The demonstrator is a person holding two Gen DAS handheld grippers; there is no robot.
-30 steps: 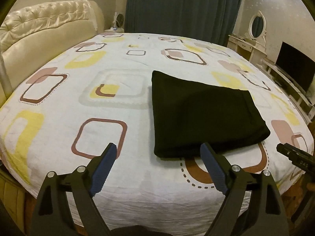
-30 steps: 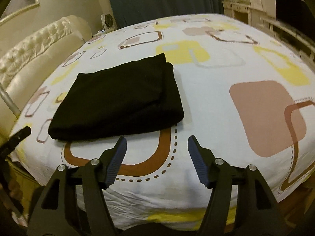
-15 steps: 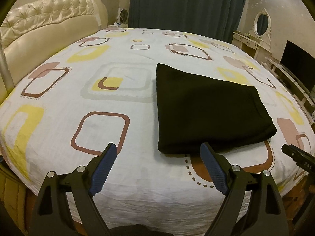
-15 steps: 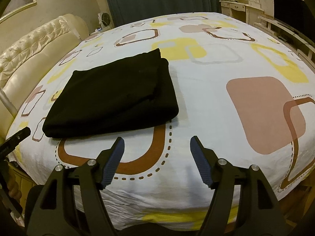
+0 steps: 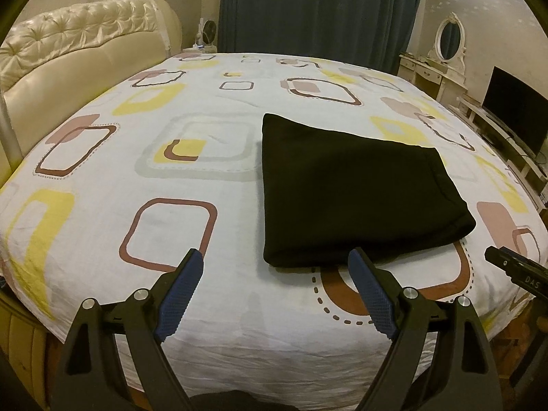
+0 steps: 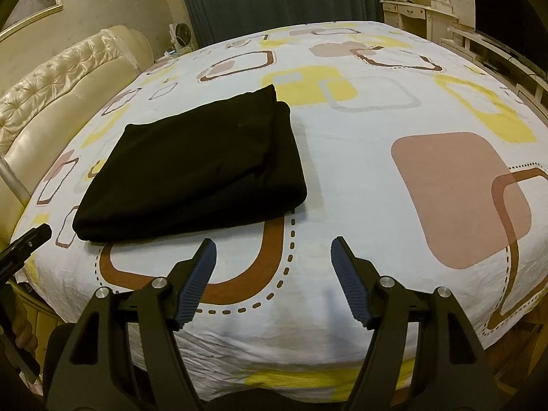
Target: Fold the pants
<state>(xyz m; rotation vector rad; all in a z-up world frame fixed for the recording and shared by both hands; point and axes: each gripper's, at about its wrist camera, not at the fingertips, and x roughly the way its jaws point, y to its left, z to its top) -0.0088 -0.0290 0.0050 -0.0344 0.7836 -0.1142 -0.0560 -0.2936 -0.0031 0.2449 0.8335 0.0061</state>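
Black pants (image 5: 356, 191) lie folded into a flat rectangle on the patterned bedsheet (image 5: 171, 178), near the bed's front edge. In the right wrist view the same pants (image 6: 198, 167) sit left of centre, with layered folds showing at their right side. My left gripper (image 5: 274, 267) hovers open above the sheet just in front of the pants' near left corner, holding nothing. My right gripper (image 6: 274, 257) is also open and empty, in front of the pants' near right corner and apart from them. The other gripper's tip (image 5: 513, 267) pokes in at the right.
A cream tufted headboard (image 5: 68, 58) stands at the left. Dark curtains (image 5: 318, 10) hang behind the bed. A white dressing table with an oval mirror (image 5: 448, 41) and a dark TV screen (image 5: 513, 109) stand to the right of the bed.
Both grippers have drawn slightly back and up from the pants, so the bed shows a little more. The right jaws stand a touch wider. The pants have not moved.
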